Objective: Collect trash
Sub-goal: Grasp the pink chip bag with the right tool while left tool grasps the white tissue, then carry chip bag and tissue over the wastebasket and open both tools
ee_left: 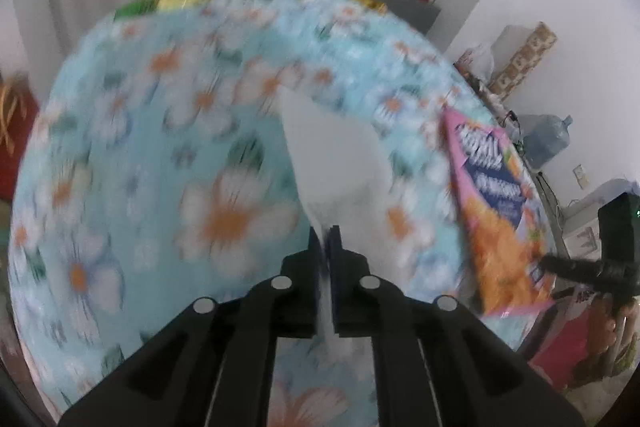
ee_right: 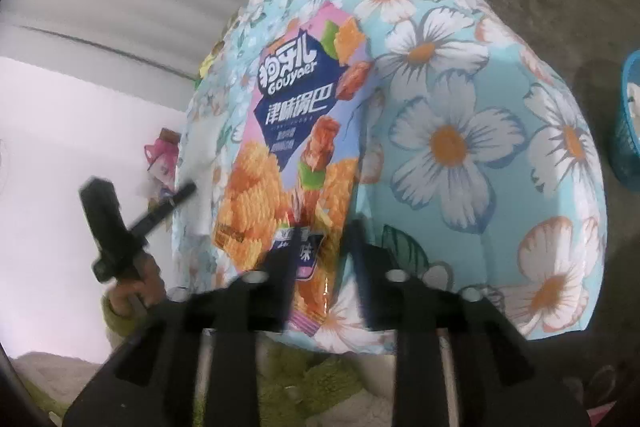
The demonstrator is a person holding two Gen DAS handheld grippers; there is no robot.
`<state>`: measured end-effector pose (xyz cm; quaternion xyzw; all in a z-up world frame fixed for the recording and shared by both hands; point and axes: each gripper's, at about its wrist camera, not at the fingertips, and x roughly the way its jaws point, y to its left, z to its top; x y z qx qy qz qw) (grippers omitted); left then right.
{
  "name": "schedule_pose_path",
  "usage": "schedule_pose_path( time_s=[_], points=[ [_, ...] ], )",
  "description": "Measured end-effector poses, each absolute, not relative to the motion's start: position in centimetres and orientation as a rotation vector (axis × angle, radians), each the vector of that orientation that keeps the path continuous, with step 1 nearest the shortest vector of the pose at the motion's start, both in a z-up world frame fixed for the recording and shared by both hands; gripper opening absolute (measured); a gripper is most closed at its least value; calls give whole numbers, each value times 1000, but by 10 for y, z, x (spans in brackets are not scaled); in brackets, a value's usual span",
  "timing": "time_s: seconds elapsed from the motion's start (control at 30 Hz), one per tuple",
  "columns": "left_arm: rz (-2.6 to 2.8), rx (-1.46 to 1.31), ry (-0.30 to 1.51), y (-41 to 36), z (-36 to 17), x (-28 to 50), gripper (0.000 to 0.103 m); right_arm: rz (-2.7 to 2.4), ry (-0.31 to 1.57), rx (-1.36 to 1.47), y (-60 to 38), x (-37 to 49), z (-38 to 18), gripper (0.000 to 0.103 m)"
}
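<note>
Left tongs, nearest in the left wrist view: clamped tight on a white tissue, the sheet fanning up toward 12 o'clock over the table. Blurred by motion, so the tissue's texture hard to read; soft, creased, roughly triangular.

At 3 o'clock of the tissue, flat on the floral cloth: a glossy snack bag, pink-edged, orange crisps printed on it, lower corner at the table's rim. Beyond it at 3 o'clock, the other tool, partly cut off by the frame.

Right tongs in the right wrist view: apart, straddling the lower end of the snack bag; contact with the foil not clear. Bottom seal of the bag hidden behind the near finger.

At 9 o'clock, the left tongs seen from the side against the tissue, held by a hand in a yellow-green sleeve.

At 3 o'clock, on the concrete floor: a blue mesh basket, mostly cut off.

Farther off: white curtain, a water jug, cluttered shelves too blurred to name.
</note>
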<state>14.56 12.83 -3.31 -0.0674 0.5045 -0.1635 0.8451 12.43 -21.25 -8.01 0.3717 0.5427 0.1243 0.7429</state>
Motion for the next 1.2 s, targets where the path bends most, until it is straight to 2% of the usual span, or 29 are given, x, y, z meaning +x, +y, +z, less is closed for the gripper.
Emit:
schedule_pose_path(
  time_s=[0.07,0.13,0.17,0.23,0.5,0.57,0.77,0.83,0.9,1.03,1.2],
  points=[
    [-359,-198,1057,136,-31,140,28,267,1174,848,-216,124,-81,48],
    [-353,-252,1036,142,-27,140,58,268,1161,895,-222,130,-88,53],
    [-344,-253,1034,142,-27,141,62,269,1157,932,-225,131,-92,53],
    [-329,-226,1038,138,-29,147,65,278,1149,968,-229,130,-94,54],
    [-286,-62,1006,106,-46,173,65,329,1118,1016,-230,147,-95,55],
    [-274,-43,996,103,-46,175,63,342,1113,1007,-225,154,-96,53],
    [-235,25,968,91,-48,177,47,350,1127,985,-216,170,-99,39],
    [-241,37,961,88,-48,177,36,354,1132,978,-212,172,-101,34],
    [-250,49,956,85,-47,176,27,353,1139,988,-213,169,-104,23],
    [-272,57,952,82,-44,176,7,353,1142,1058,-220,162,-110,6],
    [-297,64,915,76,-30,173,5,360,1083,1084,-232,147,-101,2]
  ],
)
